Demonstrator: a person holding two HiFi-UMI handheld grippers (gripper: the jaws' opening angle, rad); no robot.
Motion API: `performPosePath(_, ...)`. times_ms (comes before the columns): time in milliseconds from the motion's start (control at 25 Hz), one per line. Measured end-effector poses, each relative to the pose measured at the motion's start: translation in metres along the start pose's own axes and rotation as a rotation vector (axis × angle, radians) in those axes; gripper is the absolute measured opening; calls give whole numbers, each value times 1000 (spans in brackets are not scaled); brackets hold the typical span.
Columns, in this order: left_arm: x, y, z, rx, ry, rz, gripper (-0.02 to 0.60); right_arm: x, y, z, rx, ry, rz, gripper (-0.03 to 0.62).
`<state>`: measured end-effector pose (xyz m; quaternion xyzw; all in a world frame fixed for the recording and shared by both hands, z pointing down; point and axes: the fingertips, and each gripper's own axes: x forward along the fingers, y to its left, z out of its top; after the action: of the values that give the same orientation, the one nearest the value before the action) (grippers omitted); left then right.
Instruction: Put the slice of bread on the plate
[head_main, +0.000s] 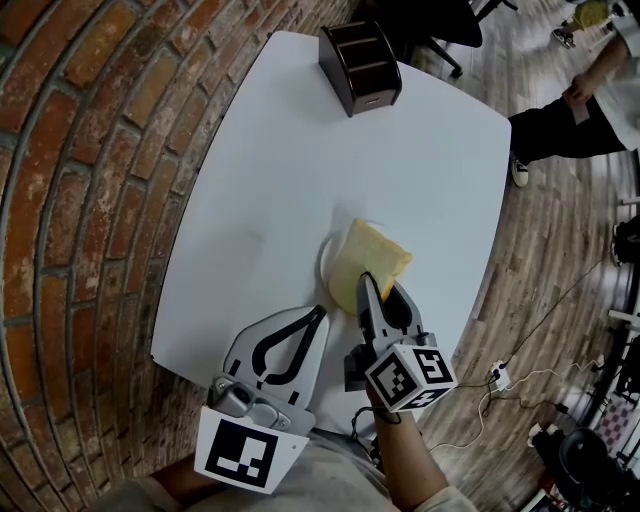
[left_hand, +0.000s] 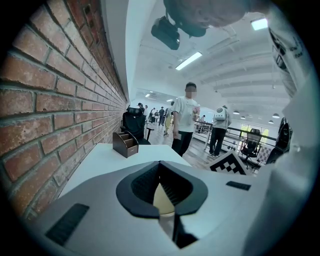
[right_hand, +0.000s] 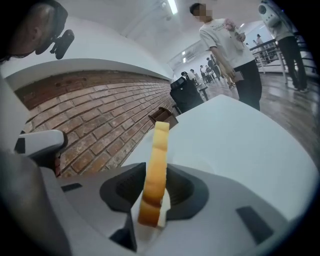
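Observation:
A slice of bread with a tan crust hangs tilted over a white plate near the table's front edge. My right gripper is shut on the slice's near edge. In the right gripper view the bread stands on edge between the two dark pads of that gripper. My left gripper rests just left of the plate, its jaws closed tip to tip with nothing in them. The left gripper view shows its tips meeting.
A dark wooden box stands at the far edge of the white table; it also shows as the box beside the brick wall. A person stands beyond the table's far right corner. Cables lie on the floor at right.

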<state>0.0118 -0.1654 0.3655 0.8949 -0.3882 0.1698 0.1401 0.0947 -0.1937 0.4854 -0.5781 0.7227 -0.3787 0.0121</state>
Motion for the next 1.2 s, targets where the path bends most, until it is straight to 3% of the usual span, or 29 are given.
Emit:
performPosePath(480,2,6,-1,-12,2,3,9,5,-11,5,-67,-2,-77,145)
performPosePath(560,2,7,-2,-17,3,5,9,7,-13,4,-79,8,-89,183)
performPosePath(1200,2,11,-1,-24,-3,7,9,12,-28,-10,-234,119,-242,270)
